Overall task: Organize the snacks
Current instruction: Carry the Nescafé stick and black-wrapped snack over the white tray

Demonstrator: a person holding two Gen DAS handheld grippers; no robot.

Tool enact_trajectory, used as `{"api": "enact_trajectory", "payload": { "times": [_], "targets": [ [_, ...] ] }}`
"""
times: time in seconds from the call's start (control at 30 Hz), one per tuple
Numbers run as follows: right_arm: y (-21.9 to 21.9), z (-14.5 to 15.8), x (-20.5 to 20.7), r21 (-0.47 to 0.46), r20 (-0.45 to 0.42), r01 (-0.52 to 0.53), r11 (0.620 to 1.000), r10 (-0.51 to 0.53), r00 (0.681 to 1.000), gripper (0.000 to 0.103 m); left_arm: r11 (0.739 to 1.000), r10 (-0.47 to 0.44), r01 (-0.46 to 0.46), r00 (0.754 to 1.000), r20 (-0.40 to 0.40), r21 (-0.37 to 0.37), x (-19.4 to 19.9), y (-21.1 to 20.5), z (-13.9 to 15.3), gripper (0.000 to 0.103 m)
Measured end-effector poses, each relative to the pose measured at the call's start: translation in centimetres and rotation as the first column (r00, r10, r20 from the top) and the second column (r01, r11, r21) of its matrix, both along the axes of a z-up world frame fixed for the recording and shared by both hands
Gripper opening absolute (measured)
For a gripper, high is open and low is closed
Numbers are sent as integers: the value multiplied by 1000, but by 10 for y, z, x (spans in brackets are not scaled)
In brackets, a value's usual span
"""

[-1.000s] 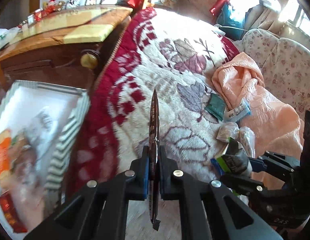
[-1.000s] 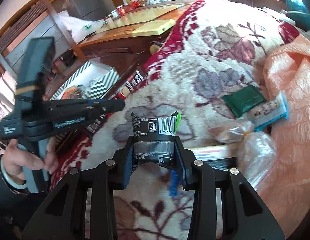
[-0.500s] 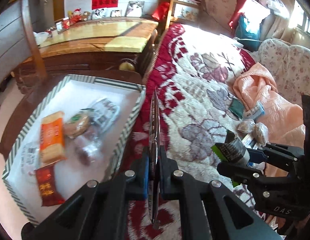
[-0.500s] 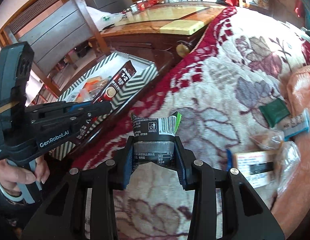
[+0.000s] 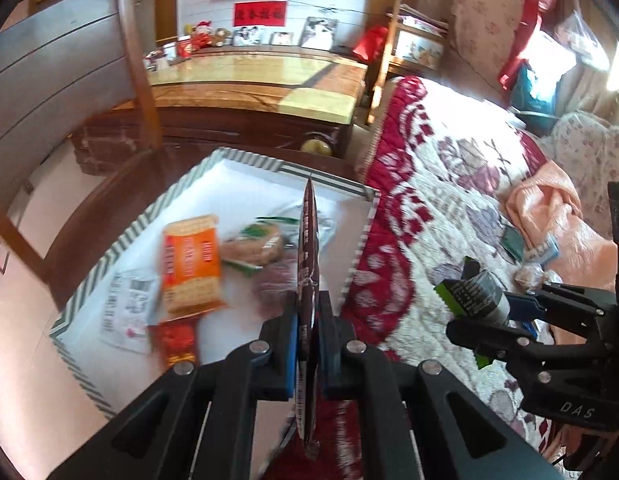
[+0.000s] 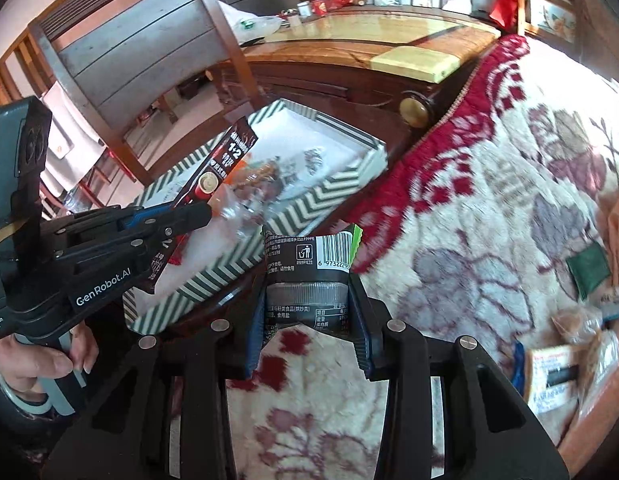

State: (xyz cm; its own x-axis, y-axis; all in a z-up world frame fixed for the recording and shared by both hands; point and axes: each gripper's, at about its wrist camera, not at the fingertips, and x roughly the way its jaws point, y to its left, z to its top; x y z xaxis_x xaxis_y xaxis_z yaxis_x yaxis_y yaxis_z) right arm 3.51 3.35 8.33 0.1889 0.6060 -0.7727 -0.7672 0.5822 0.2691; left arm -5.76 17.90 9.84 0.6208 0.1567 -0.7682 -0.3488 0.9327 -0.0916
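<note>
The white bed blanket with red and mauve flowers (image 6: 489, 208) lies beside the striped green-and-white cardboard box (image 5: 121, 248). The left tool (image 5: 307, 344) is clamped on a flat dark red sachet (image 5: 308, 248) above the box. The right tool (image 6: 307, 320) is clamped on a black snack packet with green edge (image 6: 309, 264) over the blanket.

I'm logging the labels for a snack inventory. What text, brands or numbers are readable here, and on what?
"GenRobot.AI" on the left tongs body.
"DAS" on the right tongs body.
"1+2" on the dark sachet the left tongs hold.
"6 97322", cut off, under the barcode on the black packet in the right tongs.
Chinese print on that packet, the red wall banner and the orange packet in the striped box: too blurred or small to read.
</note>
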Motion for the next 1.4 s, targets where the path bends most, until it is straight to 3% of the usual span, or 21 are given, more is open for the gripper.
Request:
{"api": "enact_trajectory", "payload": {
  "times": [0.5, 0.97, 1.4],
  "targets": [
    [65, 15, -6, -18, 25, -97, 995, 98, 995, 36, 988, 142, -142, 990, -10, -64, -22, 57, -13, 9],
    [107, 13, -6, -28, 22, -159, 987, 160, 987, 36, 978, 188, -190, 982, -32, -90, -27, 73, -26, 9],
    [152, -8, -12, -96, 1, -233, 968, 234, 972, 36, 972, 206, -211, 977, -57, -101, -25, 81, -33, 9]
  ]
}}
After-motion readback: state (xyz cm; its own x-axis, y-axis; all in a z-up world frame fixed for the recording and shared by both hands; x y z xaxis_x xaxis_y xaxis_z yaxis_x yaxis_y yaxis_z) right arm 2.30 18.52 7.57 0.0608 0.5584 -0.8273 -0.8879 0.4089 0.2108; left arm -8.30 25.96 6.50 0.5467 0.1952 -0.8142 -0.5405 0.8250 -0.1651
